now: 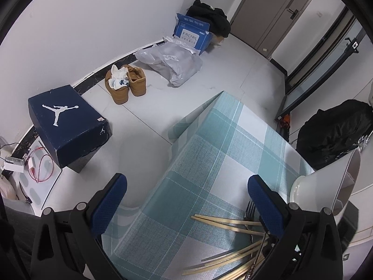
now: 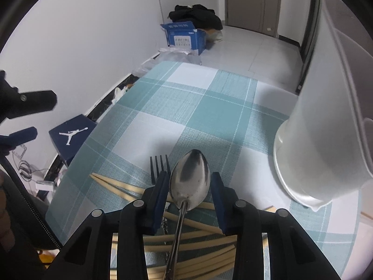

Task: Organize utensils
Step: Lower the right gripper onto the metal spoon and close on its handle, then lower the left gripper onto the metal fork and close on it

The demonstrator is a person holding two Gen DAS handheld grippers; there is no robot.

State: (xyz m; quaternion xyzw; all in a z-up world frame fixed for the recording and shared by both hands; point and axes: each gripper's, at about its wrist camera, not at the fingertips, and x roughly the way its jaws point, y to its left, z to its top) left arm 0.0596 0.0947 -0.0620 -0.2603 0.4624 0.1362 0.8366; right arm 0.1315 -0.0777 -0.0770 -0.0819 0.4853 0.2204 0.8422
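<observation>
Item: spoon (image 2: 190,177), polished metal, bowl forward. You have it lying between the blue pads of your right tool (image 2: 189,184); the pads stand apart from the bowl on both sides, and whether the handle is pinched lower down cannot be told.

Beneath the spoon: pale chopsticks (image 2: 186,238), a loose crossed heap on the counter (image 2: 209,107), which wears a teal-and-white checked cloth.

Left of the spoon's bowl: dark fork (image 2: 159,165), tines forward, partly behind the left pad.

Right of the spoon: white utensil holder (image 2: 326,128), tall, divided into compartments, tilted in the fisheye view.

Far left of the spoon: your left tool (image 1: 186,200), pads spread wide, gripping nothing, held over the counter's edge with the chopsticks (image 1: 223,224) near its right pad.

On the floor beyond the counter: navy shoebox (image 1: 67,123), tan shoes (image 1: 127,84), blue carton (image 1: 192,35).
</observation>
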